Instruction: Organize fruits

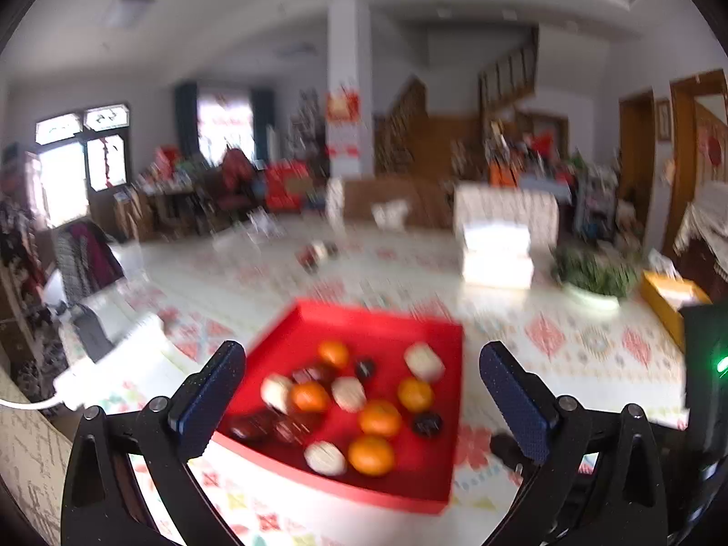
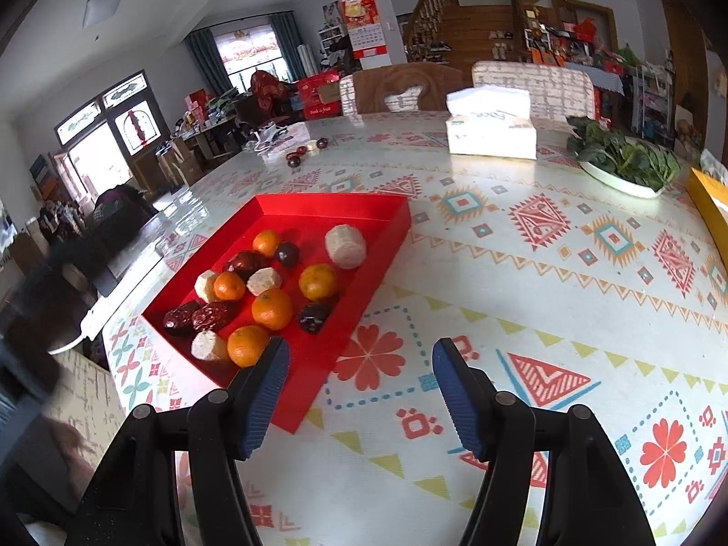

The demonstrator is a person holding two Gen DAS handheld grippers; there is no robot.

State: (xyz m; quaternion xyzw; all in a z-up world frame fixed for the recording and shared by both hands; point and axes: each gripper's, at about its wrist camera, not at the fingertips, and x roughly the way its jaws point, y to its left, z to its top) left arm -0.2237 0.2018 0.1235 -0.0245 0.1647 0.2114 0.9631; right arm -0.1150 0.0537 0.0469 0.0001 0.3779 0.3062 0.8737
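Tray: we see the red tray (image 2: 318,214) on the worktop (image 2: 523,282), fruit mixed inside.
Left hand-held gripper (image 1: 361,402): wide, empty, tray dead ahead; nearer, we judge.
Right hand-held gripper (image 2: 359,393): wide, empty; tray ahead-left, orange (image 2: 248,346) by its left finger.
Writing: tissue box (image 2: 491,129), script unreadable.

You see the tray (image 2: 386,223) on the table (image 2: 523,273), fruits (image 2: 272,308) in it; behind stand the tissue box (image 2: 491,136) and, further right, the plate of greens (image 2: 623,168).
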